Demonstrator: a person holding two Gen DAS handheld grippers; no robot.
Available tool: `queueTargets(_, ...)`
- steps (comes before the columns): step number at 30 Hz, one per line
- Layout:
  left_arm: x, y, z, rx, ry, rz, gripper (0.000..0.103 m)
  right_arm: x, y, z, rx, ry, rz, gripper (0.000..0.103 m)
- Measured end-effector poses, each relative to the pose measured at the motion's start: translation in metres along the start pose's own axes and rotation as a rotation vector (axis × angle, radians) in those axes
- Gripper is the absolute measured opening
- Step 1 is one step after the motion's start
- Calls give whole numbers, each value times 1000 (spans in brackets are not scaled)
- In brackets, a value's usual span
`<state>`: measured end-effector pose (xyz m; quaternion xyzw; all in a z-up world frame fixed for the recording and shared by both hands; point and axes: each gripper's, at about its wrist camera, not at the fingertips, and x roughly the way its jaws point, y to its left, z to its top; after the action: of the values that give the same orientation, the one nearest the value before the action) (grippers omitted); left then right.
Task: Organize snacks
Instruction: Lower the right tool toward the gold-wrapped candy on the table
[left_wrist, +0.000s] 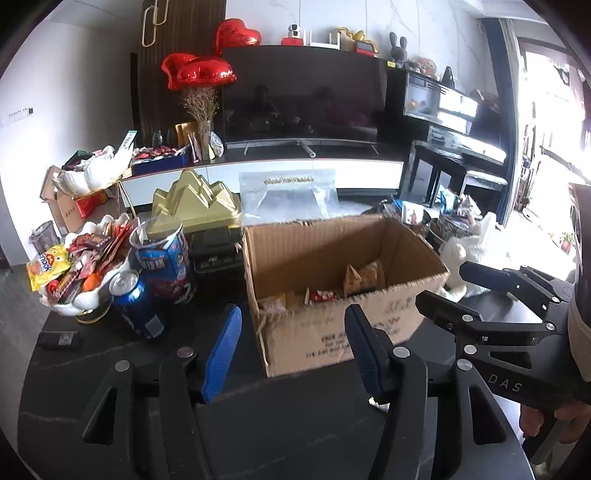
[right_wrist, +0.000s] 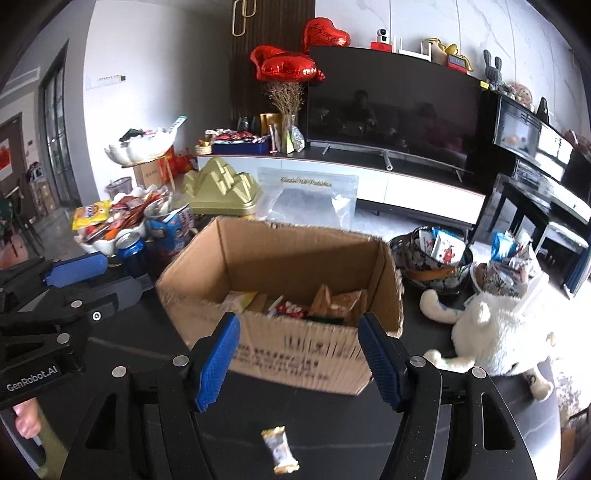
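The left tool (left_wrist: 293, 349) hangs released, fingers spread wide with nothing between them, low in the frame before the cardboard box (left_wrist: 343, 291). The right tool (right_wrist: 297, 360) is likewise released and holds nothing. Below it, at the bottom centre, a wrapped candy (right_wrist: 280, 449) lies on the dark tabletop (right_wrist: 332, 435). Snack packets (right_wrist: 295, 304) sit inside the box. At left, a white bowl (left_wrist: 79, 297) heaped with snacks stands beside a blue can (left_wrist: 136, 304).
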<state>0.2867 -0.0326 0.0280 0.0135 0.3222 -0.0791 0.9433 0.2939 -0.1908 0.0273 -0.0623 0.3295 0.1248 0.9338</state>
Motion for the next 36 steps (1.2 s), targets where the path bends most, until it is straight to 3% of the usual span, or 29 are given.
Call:
queueTargets(8, -7, -9, -35, 0, 18, 32, 61, -12, -2, -46, 39, 11, 9, 67)
queueTargets(17, 3, -13, -73, -7, 65, 75, 62, 9, -8, -83, 72, 95, 48, 67)
queueTargets(29, 40, -12, -102, -45, 173, 57, 62, 60, -6, -115, 98, 287, 103, 67)
queueTargets(36, 63, -12, -121, -60, 243, 20, 62, 78, -5, -127, 88, 342, 105, 64)
